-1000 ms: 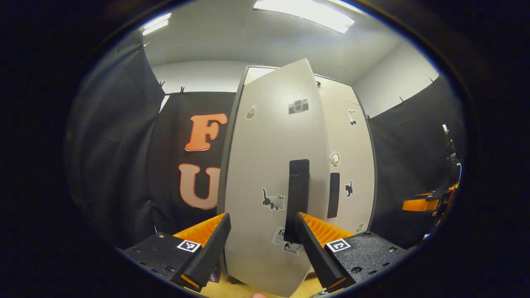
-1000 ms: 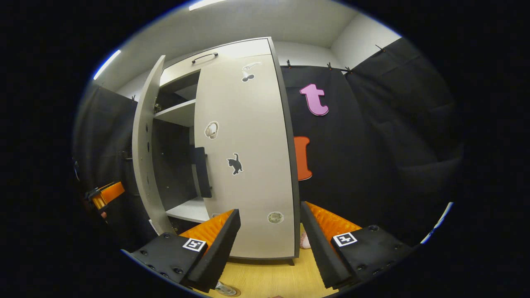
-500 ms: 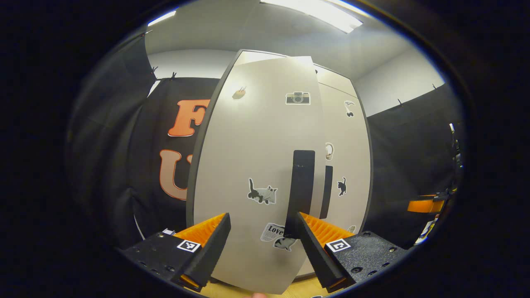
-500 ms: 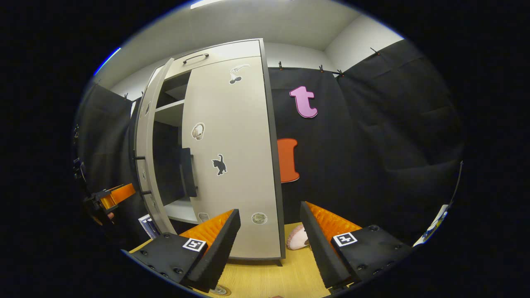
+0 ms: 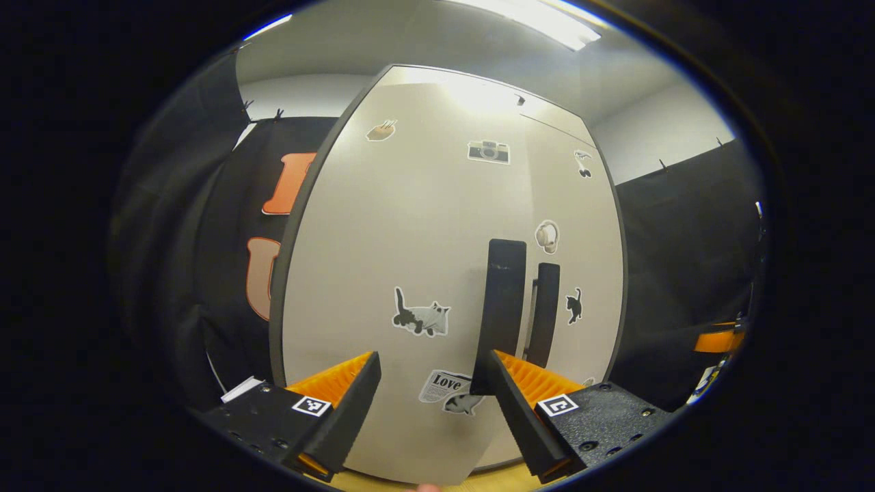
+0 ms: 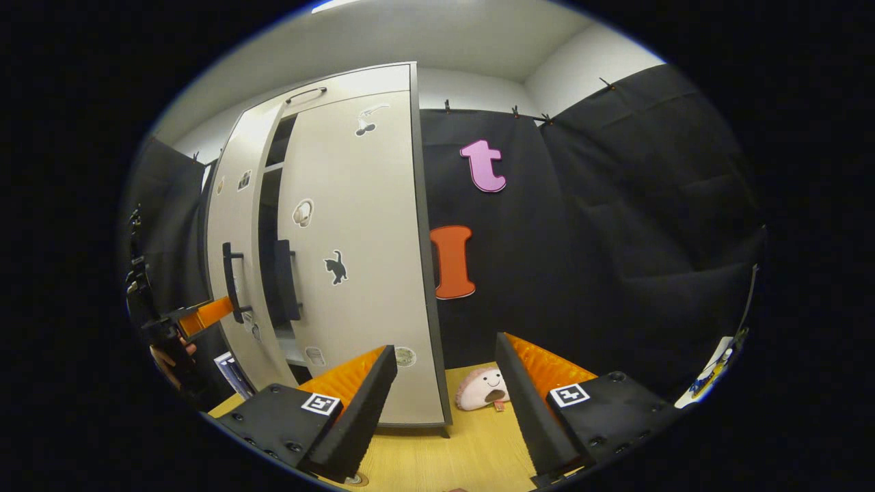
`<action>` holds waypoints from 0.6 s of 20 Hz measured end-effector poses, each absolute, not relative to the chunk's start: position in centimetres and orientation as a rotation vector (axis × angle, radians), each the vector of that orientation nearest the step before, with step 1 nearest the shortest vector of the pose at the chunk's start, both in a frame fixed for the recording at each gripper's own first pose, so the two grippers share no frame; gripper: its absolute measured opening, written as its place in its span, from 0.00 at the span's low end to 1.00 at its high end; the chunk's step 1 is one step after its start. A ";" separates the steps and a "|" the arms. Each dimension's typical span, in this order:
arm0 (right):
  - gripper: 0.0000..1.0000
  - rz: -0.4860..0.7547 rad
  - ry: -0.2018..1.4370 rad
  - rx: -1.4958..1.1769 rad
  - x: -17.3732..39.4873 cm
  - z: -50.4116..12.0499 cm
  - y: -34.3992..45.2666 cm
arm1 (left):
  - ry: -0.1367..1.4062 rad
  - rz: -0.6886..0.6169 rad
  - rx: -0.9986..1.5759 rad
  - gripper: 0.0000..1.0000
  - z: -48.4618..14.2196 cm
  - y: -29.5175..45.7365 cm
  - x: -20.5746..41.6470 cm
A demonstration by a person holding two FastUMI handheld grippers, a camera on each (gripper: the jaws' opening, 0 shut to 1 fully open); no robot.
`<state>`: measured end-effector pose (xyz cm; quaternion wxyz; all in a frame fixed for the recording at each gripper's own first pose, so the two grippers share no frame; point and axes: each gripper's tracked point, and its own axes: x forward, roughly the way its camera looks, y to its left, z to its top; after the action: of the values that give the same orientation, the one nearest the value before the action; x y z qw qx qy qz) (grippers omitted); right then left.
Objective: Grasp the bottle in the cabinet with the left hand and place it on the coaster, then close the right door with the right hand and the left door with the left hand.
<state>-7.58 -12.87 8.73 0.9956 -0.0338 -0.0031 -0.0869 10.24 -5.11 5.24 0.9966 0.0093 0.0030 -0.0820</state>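
L door (image 5: 410,260) ajar, R door (image 6: 355,260) flush

One cabinet (image 5: 410,225), two doors and two handles are counted.
The left door (image 5: 383,273) and right door (image 5: 574,260) each carry one dark handle (image 5: 502,294), (image 5: 545,307); one plush toy (image 6: 482,389) is seen on the table (image 6: 472,458).

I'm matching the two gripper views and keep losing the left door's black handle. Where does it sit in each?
Left gripper view: the left door's handle stands just right of centre, its lower end above the left gripper.
Right gripper view: the same handle is at the left, on the nearly shut left door.
Shared landmark: the black cat sticker on the right door.
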 end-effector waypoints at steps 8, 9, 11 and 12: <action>0.96 -0.182 -0.015 -0.047 -7.8 8.8 -13.8 | 0.012 -0.148 0.042 0.95 4.6 -6.0 12.2; 0.96 -0.180 -0.016 -0.049 -7.8 8.9 -13.7 | 0.014 -0.145 0.043 0.95 4.6 -6.0 12.2; 0.96 -0.175 -0.018 -0.054 -7.8 8.9 -13.5 | 0.014 -0.141 0.053 0.95 4.8 -6.0 12.1; 0.96 -0.172 -0.019 -0.054 -7.8 8.9 -13.4 | 0.007 -0.140 0.056 0.95 5.1 -5.9 11.9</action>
<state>-7.76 -13.42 8.89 0.9959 -0.0270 -0.0093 -0.0858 11.86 -5.90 5.14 0.9972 0.0282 0.0033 -0.0697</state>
